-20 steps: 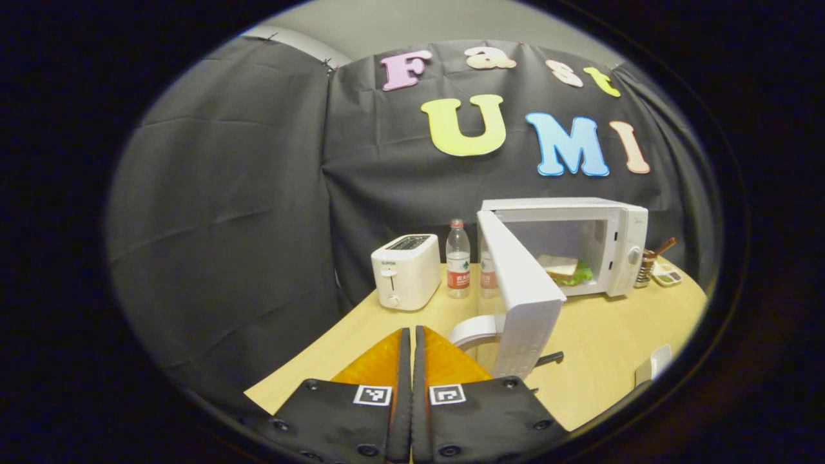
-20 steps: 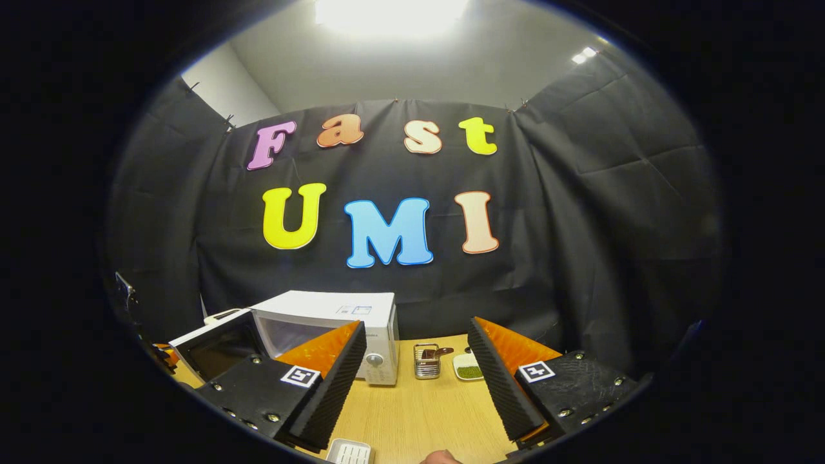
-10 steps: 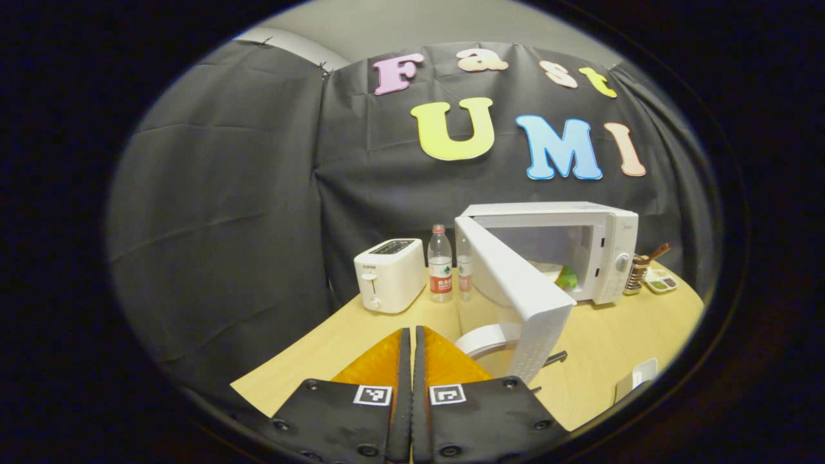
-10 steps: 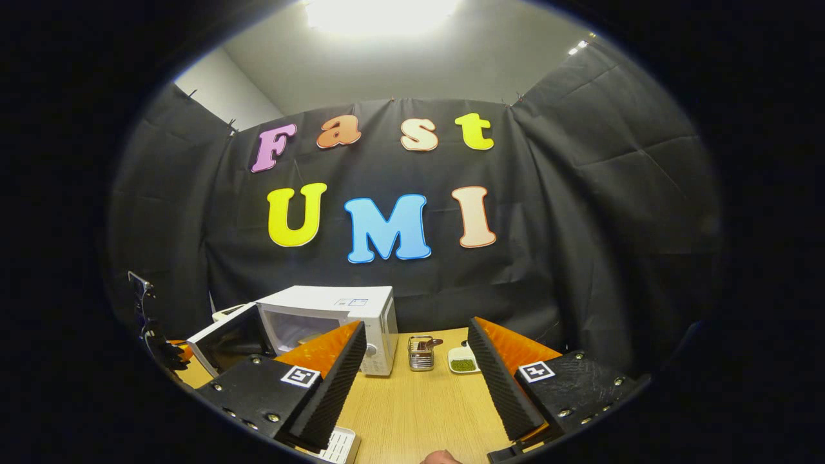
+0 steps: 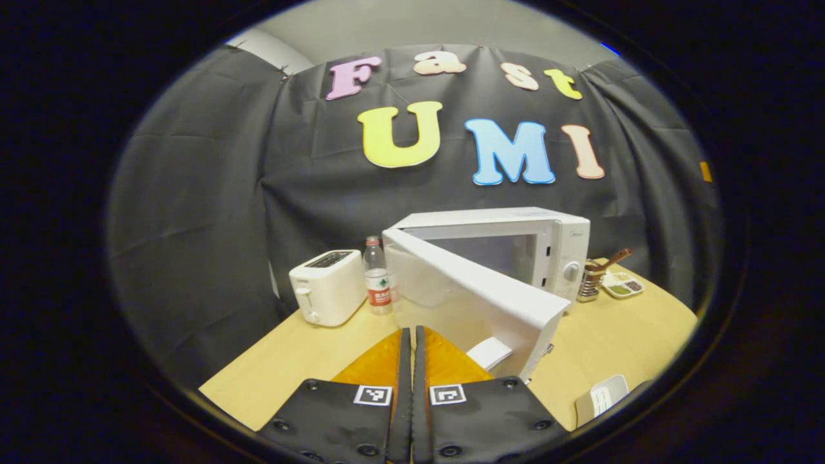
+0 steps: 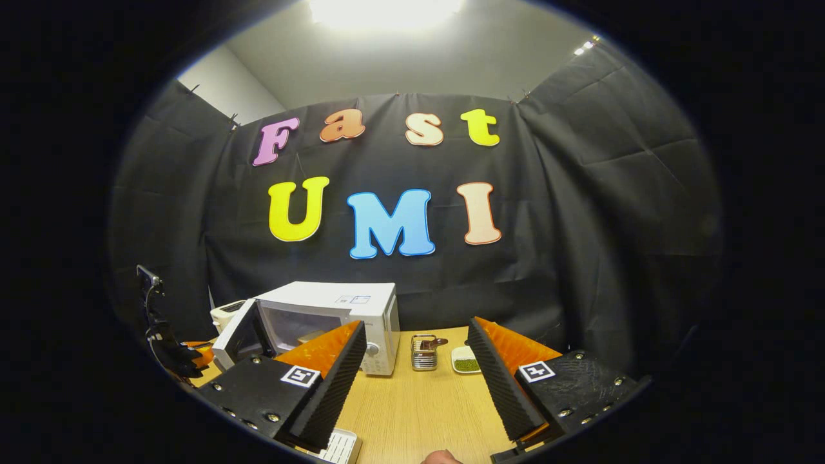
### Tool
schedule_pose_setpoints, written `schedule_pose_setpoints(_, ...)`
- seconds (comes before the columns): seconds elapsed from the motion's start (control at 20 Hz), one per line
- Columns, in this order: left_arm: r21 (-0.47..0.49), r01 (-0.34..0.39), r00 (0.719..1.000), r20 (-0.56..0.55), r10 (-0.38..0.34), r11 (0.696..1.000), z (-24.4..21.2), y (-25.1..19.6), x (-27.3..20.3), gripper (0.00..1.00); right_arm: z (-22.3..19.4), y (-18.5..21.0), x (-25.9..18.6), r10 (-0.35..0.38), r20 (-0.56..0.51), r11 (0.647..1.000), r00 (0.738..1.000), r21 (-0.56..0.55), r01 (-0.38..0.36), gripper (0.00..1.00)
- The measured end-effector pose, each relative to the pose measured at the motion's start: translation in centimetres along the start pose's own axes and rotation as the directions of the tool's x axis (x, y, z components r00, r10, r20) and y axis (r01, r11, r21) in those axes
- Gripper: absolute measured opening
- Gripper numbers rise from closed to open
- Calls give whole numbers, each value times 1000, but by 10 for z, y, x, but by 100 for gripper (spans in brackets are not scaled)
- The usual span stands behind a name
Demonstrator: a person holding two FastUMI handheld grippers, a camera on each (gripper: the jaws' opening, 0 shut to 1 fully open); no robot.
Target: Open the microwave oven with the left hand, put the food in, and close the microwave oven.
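The white microwave [image 5: 554, 248] stands at the back of the wooden table, its door [image 5: 470, 293] swung partway out toward me. My left gripper [image 5: 410, 332] is shut with nothing between its fingers, its tips close to the door's outer face; I cannot tell whether they touch. The door hides the food in the left gripper view. In the right gripper view the microwave [image 6: 341, 309] sits at the left with its door [image 6: 240, 328] ajar and something tan dimly visible inside. My right gripper [image 6: 416, 353] is open and holds nothing above the table.
A white toaster [image 5: 327, 287] and a water bottle [image 5: 376, 276] stand left of the microwave. A metal utensil holder [image 6: 423, 352] and a small dish [image 6: 465, 364] sit to its right. A white plate [image 5: 490, 352] lies under the door. A white ribbed object [image 5: 601, 397] lies near the front edge.
The microwave door has swung from wide open toward its opening and now hides the sandwich. My left gripper moved rightward with it, still shut. The right gripper stayed open and nearly still.
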State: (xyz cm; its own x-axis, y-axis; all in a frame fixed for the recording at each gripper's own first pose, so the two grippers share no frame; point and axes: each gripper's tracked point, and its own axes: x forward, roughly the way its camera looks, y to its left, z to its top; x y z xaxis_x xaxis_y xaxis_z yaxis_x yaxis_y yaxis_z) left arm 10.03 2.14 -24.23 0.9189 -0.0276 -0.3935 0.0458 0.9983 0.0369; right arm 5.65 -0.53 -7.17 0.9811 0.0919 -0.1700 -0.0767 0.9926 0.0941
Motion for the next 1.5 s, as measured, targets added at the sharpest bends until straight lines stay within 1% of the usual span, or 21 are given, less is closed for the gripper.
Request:
schedule_pose_setpoints(0.05, 3, 37, 999, 6, -37, 999, 4, -12, 5, 5, 0, 3, 5, -5, 0, 1000, 1000, 7, 5, 96)
schedule_pose_setpoints(0.2, 15, 135, 991, 10, -135, 991, 10, -41, 21, 5, 3, 10, 15, -24, 9, 1000, 1000, 9, 24, 96)
schedule_pose_setpoints(0.25, 20, 160, 987, 11, -161, 987, 13, -48, 27, 7, 3, 12, 17, -31, 9, 1000, 999, 1, 31, 96)
schedule_pose_setpoints(0.45, 22, 237, 971, 17, -237, 971, 20, -69, 51, 7, 5, 15, 25, -61, 7, 998, 998, -12, 61, 96)
schedule_pose_setpoints(0.5, 20, 238, 971, 17, -238, 971, 20, -70, 56, 5, 5, 14, 26, -74, 7, 997, 997, -12, 74, 96)
schedule_pose_setpoints(0.55, 17, 245, 969, 14, -245, 969, 21, -71, 63, 5, 7, 12, 28, -89, 10, 996, 996, -11, 89, 96)
schedule_pose_setpoints(0.6, 7, 260, 966, 7, -260, 966, 18, -74, 69, 7, 8, 11, 29, -101, 13, 995, 995, -7, 101, 96)
schedule_pose_setpoints(0.65, -4, 275, 961, -1, -275, 961, 18, -77, 75, 5, 7, 11, 30, -111, 13, 994, 994, -5, 111, 96)
schedule_pose_setpoints(0.7, -5, 286, 958, -2, -286, 958, 17, -80, 81, 7, 8, 10, 31, -123, 12, 992, 992, -8, 123, 96)
schedule_pose_setpoints(0.95, 36, 343, 939, 11, -344, 939, 25, -99, 102, 7, 5, 1, 32, -185, 6, 983, 983, -16, 185, 96)
schedule_pose_setpoints(1.15, 45, 386, 922, 16, -387, 921, 32, -117, 125, 7, 4, -6, 29, -238, 2, 971, 971, -25, 238, 96)
schedule_pose_setpoints(1.2, 47, 394, 919, 19, -395, 918, 35, -119, 129, 5, 4, -8, 27, -250, -1, 968, 968, -26, 250, 96)
schedule_pose_setpoints(1.25, 49, 400, 915, 22, -402, 915, 37, -122, 134, 7, 4, -8, 27, -261, -2, 965, 965, -27, 261, 96)
schedule_pose_setpoints(1.35, 51, 408, 912, 30, -409, 912, 40, -128, 146, 7, 2, -12, 25, -288, -3, 957, 958, -29, 288, 96)
schedule_pose_setpoints(1.5, 50, 414, 909, 32, -416, 909, 42, -133, 161, 8, -4, -10, 22, -307, -21, 952, 952, -23, 306, 96)
